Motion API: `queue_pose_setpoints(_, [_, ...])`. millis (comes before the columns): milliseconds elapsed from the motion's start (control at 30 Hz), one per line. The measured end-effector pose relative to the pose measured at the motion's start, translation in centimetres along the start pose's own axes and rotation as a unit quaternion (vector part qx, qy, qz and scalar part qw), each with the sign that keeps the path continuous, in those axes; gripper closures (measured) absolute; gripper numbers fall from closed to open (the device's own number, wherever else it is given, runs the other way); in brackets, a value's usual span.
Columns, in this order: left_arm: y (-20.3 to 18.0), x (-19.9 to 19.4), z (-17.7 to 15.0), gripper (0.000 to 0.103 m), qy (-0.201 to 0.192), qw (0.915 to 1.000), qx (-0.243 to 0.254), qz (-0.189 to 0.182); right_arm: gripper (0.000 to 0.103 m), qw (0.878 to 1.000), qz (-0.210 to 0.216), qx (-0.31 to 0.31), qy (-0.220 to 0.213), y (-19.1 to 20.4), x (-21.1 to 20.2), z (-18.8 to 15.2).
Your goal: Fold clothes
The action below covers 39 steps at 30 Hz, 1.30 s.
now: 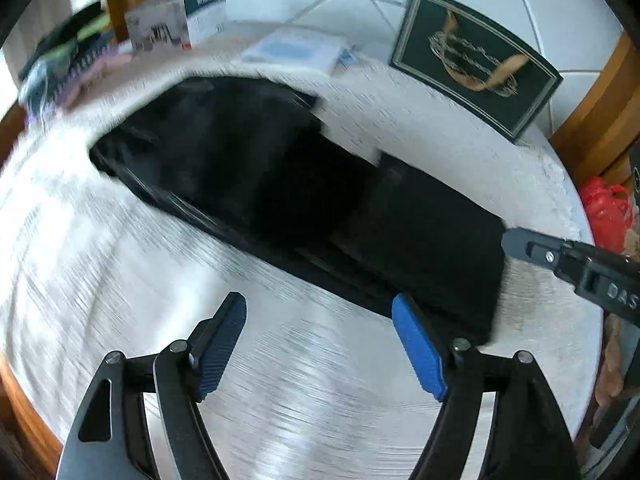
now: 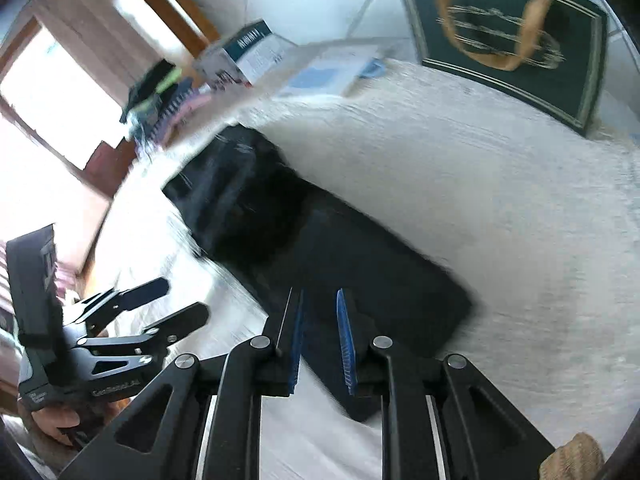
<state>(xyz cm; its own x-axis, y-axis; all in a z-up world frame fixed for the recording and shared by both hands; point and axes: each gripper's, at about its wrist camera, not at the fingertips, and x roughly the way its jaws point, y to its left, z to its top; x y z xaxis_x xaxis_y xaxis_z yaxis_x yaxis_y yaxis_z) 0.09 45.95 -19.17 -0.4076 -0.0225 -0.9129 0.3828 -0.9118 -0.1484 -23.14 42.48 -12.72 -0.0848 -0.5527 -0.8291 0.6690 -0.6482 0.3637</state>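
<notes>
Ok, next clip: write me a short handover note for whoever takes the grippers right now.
Left gripper: open, empty, over the white cloth just short of the garment's near edge.
Right gripper: narrowly open, nothing visibly clamped, above the near end of the black garment.
Garment lies in a long, narrow strip on the table, apparently folded lengthwise already.
Left: likely fold it end to end. Both views are blurred.

Open cloth [image 1: 420, 128] was left right of the garment [image 1: 280, 184]. The far edge was blocked by boxes [image 1: 180, 16], a packet [image 1: 296, 50] and a dark bag [image 1: 476, 60].
</notes>
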Motion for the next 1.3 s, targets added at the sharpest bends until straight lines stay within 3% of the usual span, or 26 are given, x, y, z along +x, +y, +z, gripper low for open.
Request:
queue_pose_setpoints(167, [-5.0, 2.6, -1.7, 0.026, 0.028, 0.9995, -0.015, 0.0, 0.074, 0.999, -0.025, -0.021, 0.025, -4.6, -1.3, -0.9])
queue_pose_setpoints(400, [-8.2, 2.7, -3.2, 0.024, 0.002, 0.9951, -0.08, 0.059, 0.07, 0.991, 0.019, -0.118, 0.064, -6.7, 0.4, -0.2])
queue_pose_setpoints(533, [-10.1, 3.5, -4.0, 0.024, 0.003, 0.9903, -0.114, 0.08, 0.069, 0.976, 0.043, -0.192, 0.091, -7.2, 1.3, 0.2])
queue_pose_setpoints(600, [-10.9, 3.9, -4.1, 0.024, -0.004, 0.989, -0.117, 0.09, 0.057, 0.968, 0.052, -0.224, 0.099, -7.4, 1.7, 0.3])
queue_pose_setpoints(633, [-11.3, 4.2, -4.2, 0.024, -0.007, 0.9881, -0.12, 0.096, 0.056, 0.964, 0.057, -0.24, 0.102, -7.5, 1.9, 0.4])
queue_pose_setpoints(800, [-11.6, 6.7, -3.7, 0.024, -0.001, 0.9815, -0.156, 0.111, 0.056, 0.936, 0.079, -0.32, 0.12, -7.9, 2.9, 0.6])
queue_pose_setpoints(967, [-11.9, 7.4, -3.2, 0.025, -0.014, 0.9796, -0.154, 0.128, 0.056, 0.91, 0.106, -0.383, 0.118, -7.7, 4.2, 0.6])
queue_pose_setpoints(1000, [-11.9, 7.4, -3.1, 0.028, -0.016, 0.9802, -0.15, 0.128, 0.056, 0.906, 0.114, -0.391, 0.116, -7.6, 4.4, 0.6])
queue_pose_setpoints(1067, [-12.2, 7.4, -2.8, 0.044, -0.021, 0.9831, -0.135, 0.123, 0.059, 0.901, 0.12, -0.398, 0.121, -7.3, 4.6, 0.2])
queue_pose_setpoints(1100, [-12.3, 7.2, -2.6, 0.058, -0.021, 0.9849, -0.125, 0.118, 0.075, 0.899, 0.123, -0.402, 0.124, -7.2, 4.7, 0.0])
queue_pose_setpoints(1133, [-12.3, 6.9, -2.4, 0.066, -0.019, 0.9863, -0.116, 0.116, 0.075, 0.896, 0.126, -0.405, 0.127, -7.1, 4.9, -0.2])
queue_pose_setpoints(1300, [-11.1, 3.0, -0.9, 0.075, -0.039, 0.9904, -0.093, 0.094, 0.084, 0.905, 0.139, -0.386, 0.113, -6.0, 3.0, 0.6])
